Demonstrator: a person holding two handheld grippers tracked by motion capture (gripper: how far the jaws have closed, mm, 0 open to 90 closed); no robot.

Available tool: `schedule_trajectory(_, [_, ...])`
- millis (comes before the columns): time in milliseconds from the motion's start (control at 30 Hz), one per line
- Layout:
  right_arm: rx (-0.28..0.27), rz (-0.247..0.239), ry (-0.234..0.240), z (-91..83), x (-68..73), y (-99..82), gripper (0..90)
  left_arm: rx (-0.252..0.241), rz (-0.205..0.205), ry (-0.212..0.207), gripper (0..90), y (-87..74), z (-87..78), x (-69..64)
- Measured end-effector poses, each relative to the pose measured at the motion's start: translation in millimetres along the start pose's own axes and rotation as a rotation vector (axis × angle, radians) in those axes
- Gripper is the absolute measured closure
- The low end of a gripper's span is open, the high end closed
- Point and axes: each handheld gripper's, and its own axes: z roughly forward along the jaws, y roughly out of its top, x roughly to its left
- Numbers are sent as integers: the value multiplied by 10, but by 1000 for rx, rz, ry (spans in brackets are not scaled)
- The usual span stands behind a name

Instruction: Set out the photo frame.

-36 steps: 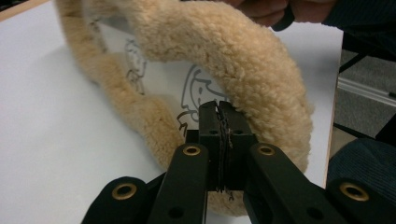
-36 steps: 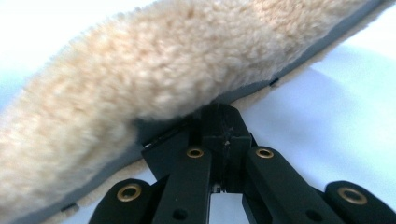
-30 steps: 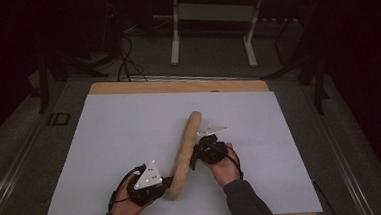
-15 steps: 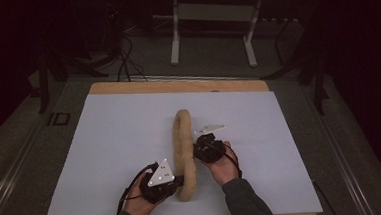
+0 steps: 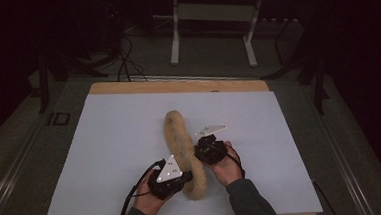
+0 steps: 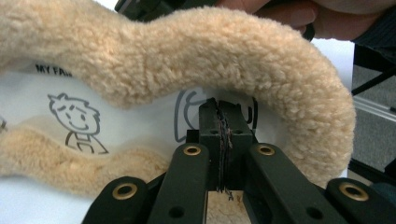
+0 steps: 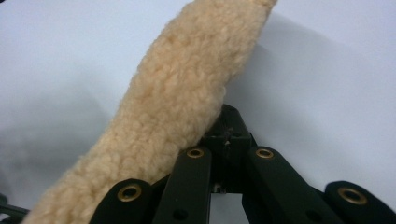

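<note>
A long tan fleece piece lies bent on the white sheet, running from the middle toward the near edge. In the left gripper view it is spread to show a white lining printed with a cartoon figure. My left gripper is at its near end, and its jaws are shut on the lining's edge. My right gripper meets the piece from the right at mid-length. It is shut on the fleece's edge, with the fleece running up past its left finger.
The white sheet covers a wooden table with wide bare areas left and right of the piece. Beyond the far edge stand a metal stand's legs and dark cables on the floor.
My left hand has carried the near end of the fleece piece to the right. The far end has swung left, and the piece now curves. The right hand has stayed put.
</note>
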Motion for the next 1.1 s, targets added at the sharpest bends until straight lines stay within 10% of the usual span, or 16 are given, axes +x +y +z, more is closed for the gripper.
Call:
schedule_trajectory(567, [3, -5, 3, -59, -15, -17, 845, 23, 16, 23, 811, 1, -22, 70])
schedule_trajectory(1100, [-14, 15, -3, -323, -47, -89, 709, 31, -21, 116, 724, 20, -294, 408])
